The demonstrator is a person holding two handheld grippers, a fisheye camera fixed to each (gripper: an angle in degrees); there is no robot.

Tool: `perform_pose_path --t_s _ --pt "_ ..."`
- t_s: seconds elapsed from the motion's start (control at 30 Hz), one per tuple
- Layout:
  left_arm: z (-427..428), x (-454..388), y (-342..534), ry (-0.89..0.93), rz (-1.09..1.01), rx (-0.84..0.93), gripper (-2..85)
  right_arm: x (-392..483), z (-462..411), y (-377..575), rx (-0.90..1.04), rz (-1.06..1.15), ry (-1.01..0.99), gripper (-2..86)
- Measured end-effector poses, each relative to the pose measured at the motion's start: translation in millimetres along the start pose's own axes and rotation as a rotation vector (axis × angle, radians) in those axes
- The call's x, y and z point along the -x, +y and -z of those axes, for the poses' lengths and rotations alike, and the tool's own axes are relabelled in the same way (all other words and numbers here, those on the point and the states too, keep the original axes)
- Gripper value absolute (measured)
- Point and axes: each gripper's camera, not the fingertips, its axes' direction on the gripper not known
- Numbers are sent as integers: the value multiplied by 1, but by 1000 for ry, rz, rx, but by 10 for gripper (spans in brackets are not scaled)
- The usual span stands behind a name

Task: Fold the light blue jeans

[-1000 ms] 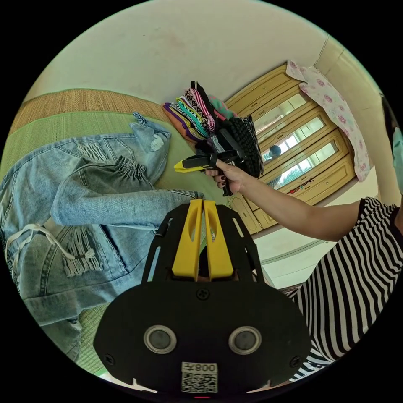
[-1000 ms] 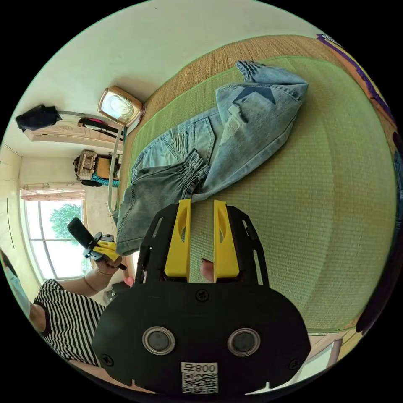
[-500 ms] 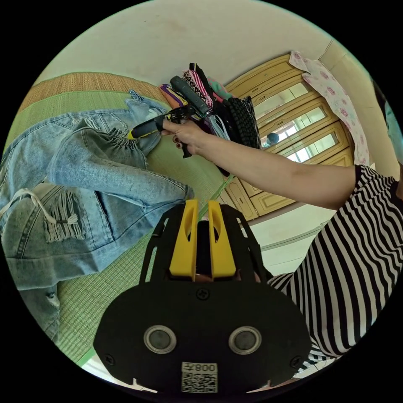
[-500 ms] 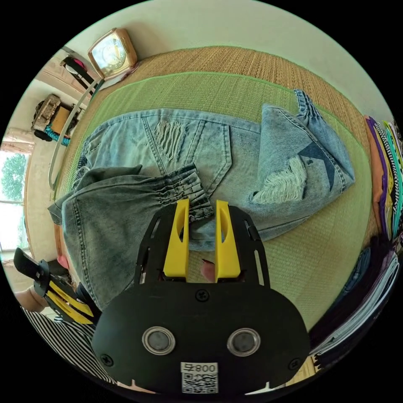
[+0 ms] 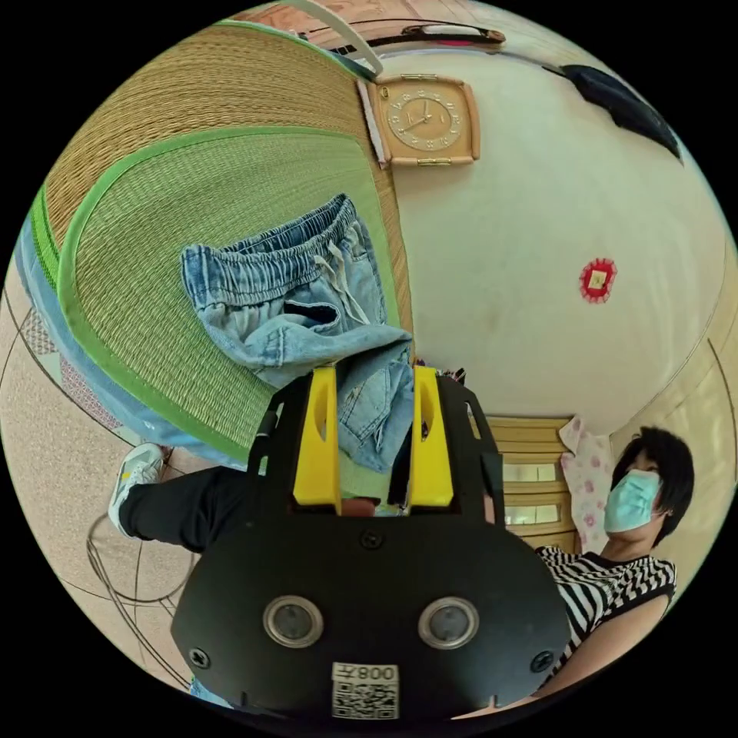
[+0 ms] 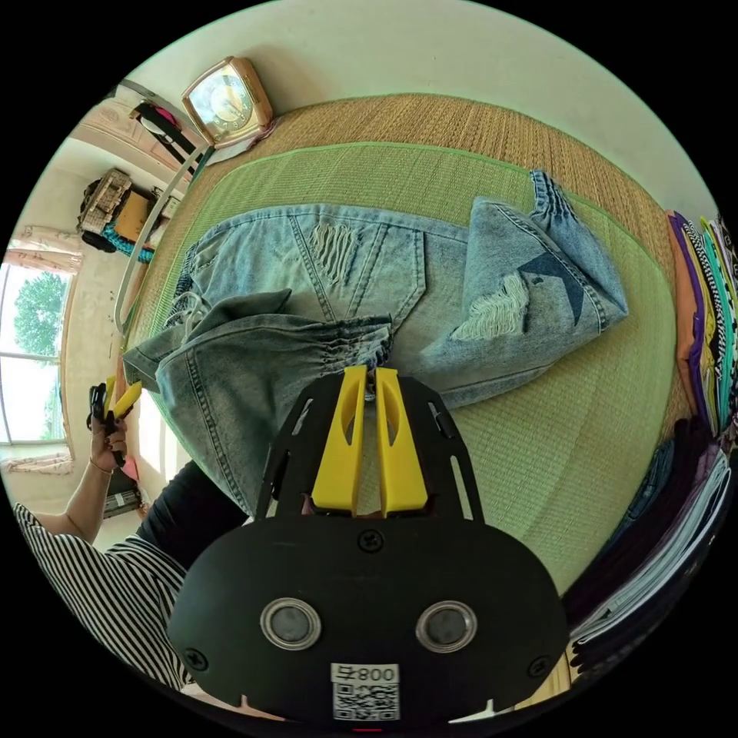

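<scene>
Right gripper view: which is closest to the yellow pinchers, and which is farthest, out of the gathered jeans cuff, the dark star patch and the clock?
1. Gathered cuff, right at the tips of the right gripper.
2. Star patch, further off to the view's right on the folded leg.
3. Clock, farthest, at the mat's far corner by the wall.

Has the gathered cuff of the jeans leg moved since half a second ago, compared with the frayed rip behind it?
Yes. The gathered cuff now lies further right past the frayed rip, with the right tongs shut on it.

Ripped jeans (image 6: 369,284) lie seemingly half-folded.
</scene>
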Motion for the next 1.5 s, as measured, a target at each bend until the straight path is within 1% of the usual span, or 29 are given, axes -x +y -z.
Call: perform_pose_path --t_s 0.13,0.2,0.27,0.37,0.53,0.6,0.67,0.77,0.87,0.9,0.97,1.03,1.07,1.1,1.13,1.17,1.2,1.23,1.3,1.37,1.43,1.5 --pt "3 24 -8 69 98 -20 109 -4 33 26 -65 -25 -57 10" --pt "1 39 -12 125 164 -2 57 -6 57 46 -102 -28 -79 7" --pt "3 42 -14 111 182 -6 30 -7 76 64 -126 -37 -63 6" --pt "11 33 -16 99 124 -10 15 -15 111 101 -169 -84 -40 6" --pt "26 11 -12 42 12 29 7 -36 150 171 -179 -218 93 5" --pt "32 4 -3 -2 -34 53 10 -56 149 199 -135 -318 198 6" --pt "35 3 5 -12 -34 65 17 -78 134 211 -63 -403 275 5" --pt "37 9 17 17 13 74 52 -111 101 223 55 -524 322 3" --pt "41 4 25 -60 9 54 72 -116 80 226 112 -586 384 -3" --pt "43 -3 27 -99 -13 43 74 -112 76 225 122 -579 432 -4" --pt "47 -17 29 -173 -62 18 73 -108 72 224 122 -576 451 -5" --pt "47 -35 28 -263 -128 4 70 -107 74 225 84 -601 411 -5" --pt "44 -48 26 -332 -179 13 68 -103 77 225 18 -606 348 -5" --pt "36 -60 23 -405 -233 45 66 -92 79 222 -59 -584 279 -5" --pt "32 -66 22 -440 -256 67 64 -84 78 218 -90 -566 249 -5" --pt "23 -78 19 -517 -304 97 61 -66 68 207 -114 -503 183 -5" --pt "14 -91 18 -591 -360 107 57 -44 51 191 -88 -414 132 -5" --pt "10 -97 17 -622 -379 112 53 -33 40 183 -64 -373 128 -5" --pt "0 -120 18 -679 -440 107 39 6 -3 157 42 -238 144 -5" --pt "-2 -137 21 -732 -484 84 30 21 -32 150 116 -201 166 -5" --pt "-1 -153 25 -769 -515 63 22 26 -41 154 113 -182 192 -4" --pt "6 -174 33 -825 -558 -27 10 21 -39 161 136 -160 177 -4"
